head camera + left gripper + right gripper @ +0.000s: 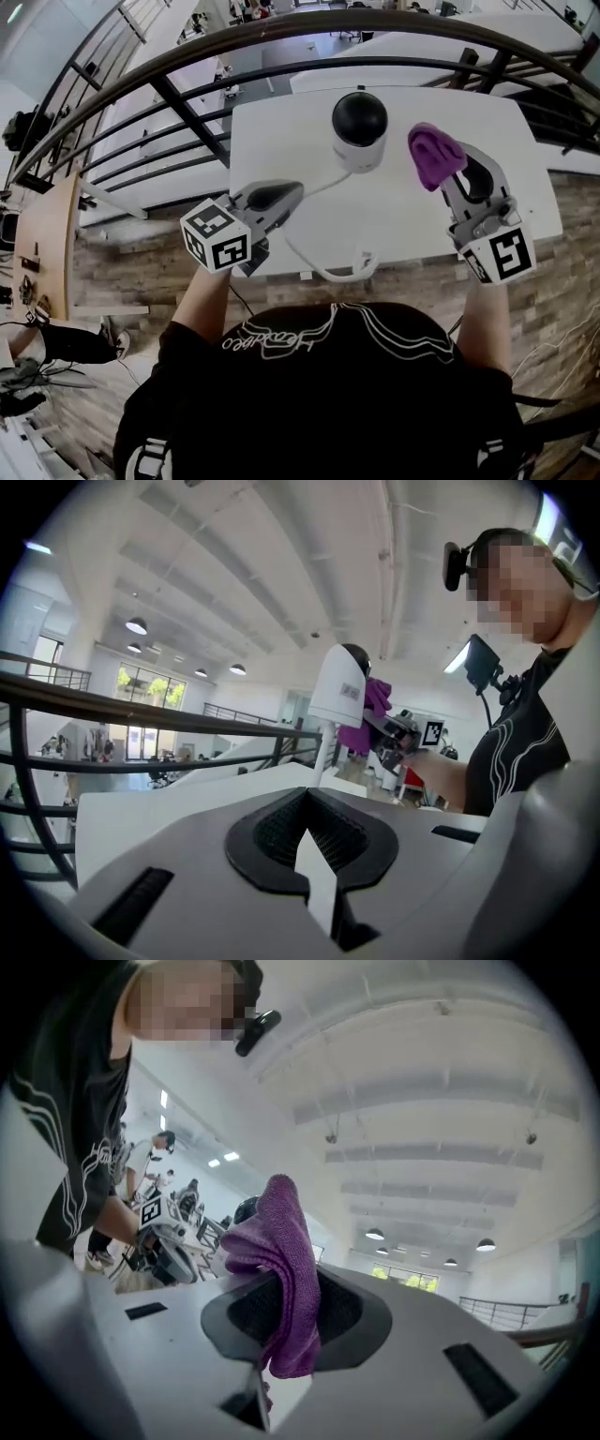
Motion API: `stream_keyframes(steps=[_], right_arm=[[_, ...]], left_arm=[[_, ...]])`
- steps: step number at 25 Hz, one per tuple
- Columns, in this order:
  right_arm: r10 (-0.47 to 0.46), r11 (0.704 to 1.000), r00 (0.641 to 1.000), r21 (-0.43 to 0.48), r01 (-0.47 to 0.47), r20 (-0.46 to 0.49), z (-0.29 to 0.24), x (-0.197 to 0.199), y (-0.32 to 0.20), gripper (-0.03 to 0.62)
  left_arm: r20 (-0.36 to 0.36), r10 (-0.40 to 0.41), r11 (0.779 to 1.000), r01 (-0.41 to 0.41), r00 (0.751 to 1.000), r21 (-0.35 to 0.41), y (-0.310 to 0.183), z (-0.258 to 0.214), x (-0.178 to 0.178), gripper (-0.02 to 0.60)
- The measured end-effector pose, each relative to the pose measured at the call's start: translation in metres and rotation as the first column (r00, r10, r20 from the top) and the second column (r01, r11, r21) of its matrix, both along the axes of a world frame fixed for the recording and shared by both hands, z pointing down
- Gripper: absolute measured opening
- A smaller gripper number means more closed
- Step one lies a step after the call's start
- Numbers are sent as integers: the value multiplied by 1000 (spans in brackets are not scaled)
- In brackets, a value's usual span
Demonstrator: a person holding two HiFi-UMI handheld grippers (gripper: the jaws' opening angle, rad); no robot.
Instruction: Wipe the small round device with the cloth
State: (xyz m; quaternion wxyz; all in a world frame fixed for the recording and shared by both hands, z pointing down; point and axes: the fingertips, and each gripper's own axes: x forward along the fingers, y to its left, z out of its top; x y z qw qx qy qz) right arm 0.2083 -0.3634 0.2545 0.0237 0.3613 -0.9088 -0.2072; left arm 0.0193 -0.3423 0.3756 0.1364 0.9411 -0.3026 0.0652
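My left gripper [279, 195] has its fingers pinched fully together on nothing, at seven o'clock from the small round device [359, 129] on the white table [281, 131]. My right gripper [457, 173] clamps the purple cloth [433, 155], held near the device's three o'clock, apart from it.

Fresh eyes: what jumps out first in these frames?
The purple cloth pinched in the right gripper, held up just right of the small round device. That device, white with a black dome, stands at the far middle of the white table. The left gripper is shut and empty at the near left.
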Motion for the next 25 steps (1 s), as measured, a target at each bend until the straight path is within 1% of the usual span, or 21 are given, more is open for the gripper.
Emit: stream_keyframes(steps=[2, 4, 6, 8, 11, 14, 17, 20, 22, 25], right_arm=[[-76, 997, 995, -17, 77, 72, -13, 2, -13, 66], [-149, 987, 982, -33, 154, 117, -23, 1, -27, 66], [-233, 968, 958, -49, 244, 166, -31, -5, -39, 66], [-311, 943, 927, -56, 328, 208, -37, -13, -47, 66], [-394, 911, 895, -44, 411, 211, -41, -29, -52, 66], [-453, 881, 866, -40, 471, 213, -40, -42, -56, 66], [-494, 859, 844, -33, 511, 206, -37, -54, -60, 66], [-533, 833, 817, -37, 552, 220, -37, -62, -61, 66], [-550, 821, 806, -35, 569, 218, -35, -62, -61, 66], [-563, 812, 798, -34, 582, 214, -31, -61, -61, 66]], left_arm=[[0, -54, 999, 54, 999, 7, 0, -5, 3, 9], [-4, -109, 994, 109, 994, 7, -1, -7, 6, 9], [-5, -162, 987, 162, 987, 4, -1, -8, 8, 9], [3, -212, 977, 212, 977, 4, 2, -8, 8, 9], [1, -271, 963, 271, 963, 5, 8, -8, 9, 9], [5, -308, 951, 308, 951, 3, 14, -5, 13, 9], [5, -347, 938, 347, 938, 10, 19, -7, 11, 9], [1, -376, 926, 376, 926, 19, 23, -11, 11, 9], [-2, -389, 921, 389, 921, 18, 23, -10, 13, 9], [-4, -401, 916, 401, 916, 16, 24, -9, 17, 9]])
